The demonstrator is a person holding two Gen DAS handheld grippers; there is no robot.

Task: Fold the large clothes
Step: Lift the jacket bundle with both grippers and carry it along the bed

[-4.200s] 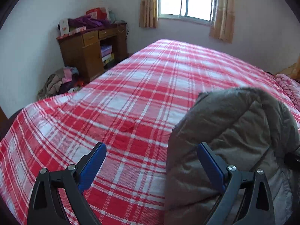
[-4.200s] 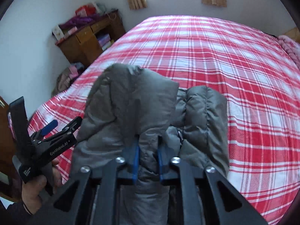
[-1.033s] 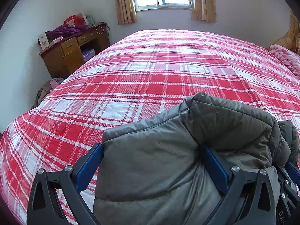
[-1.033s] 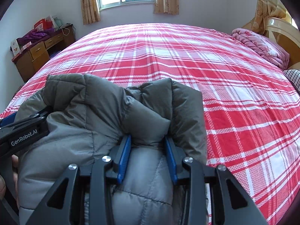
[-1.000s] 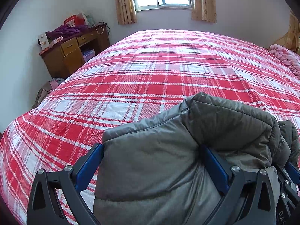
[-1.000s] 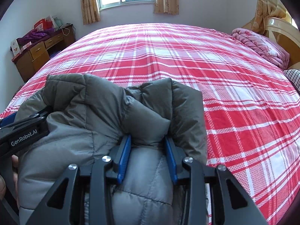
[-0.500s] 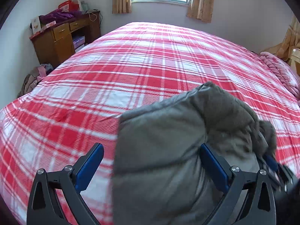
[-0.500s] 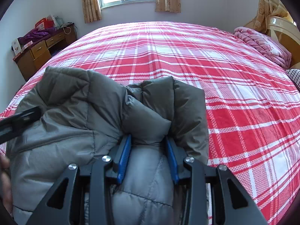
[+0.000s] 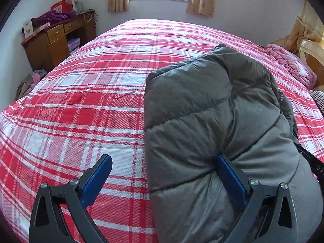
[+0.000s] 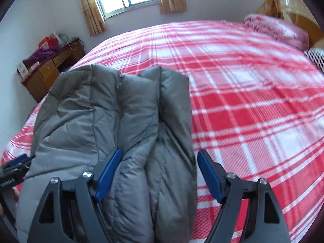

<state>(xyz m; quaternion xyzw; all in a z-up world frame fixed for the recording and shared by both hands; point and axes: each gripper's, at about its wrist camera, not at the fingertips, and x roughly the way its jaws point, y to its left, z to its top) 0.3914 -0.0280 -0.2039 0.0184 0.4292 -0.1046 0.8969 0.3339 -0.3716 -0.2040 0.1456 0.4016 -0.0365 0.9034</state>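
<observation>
A grey padded jacket point(image 9: 212, 121) lies folded in a thick bundle on the red-and-white plaid bed point(image 9: 91, 93). My left gripper point(image 9: 164, 180) stands wide open; its right pad rests against the jacket's side and its left pad hangs over bare sheet. In the right wrist view the jacket point(image 10: 101, 121) fills the left half. The right gripper point(image 10: 159, 174) has its jaws opening around a puffy fold. The left pad touches the fabric, while the right pad stands apart from it. The left gripper point(image 10: 12, 172) shows at the left edge.
A wooden desk point(image 9: 58, 38) piled with purple clothes stands by the far left wall, with a heap of clothes point(image 9: 28, 81) on the floor beside it. A pink blanket point(image 9: 291, 66) lies at the bed's right end. A striped pillow point(image 10: 316, 58) is at the right edge.
The right gripper's jaws have spread and let go of the jacket fold they were pinching. The left gripper has shifted left, so the jacket now sits against its right finger only.
</observation>
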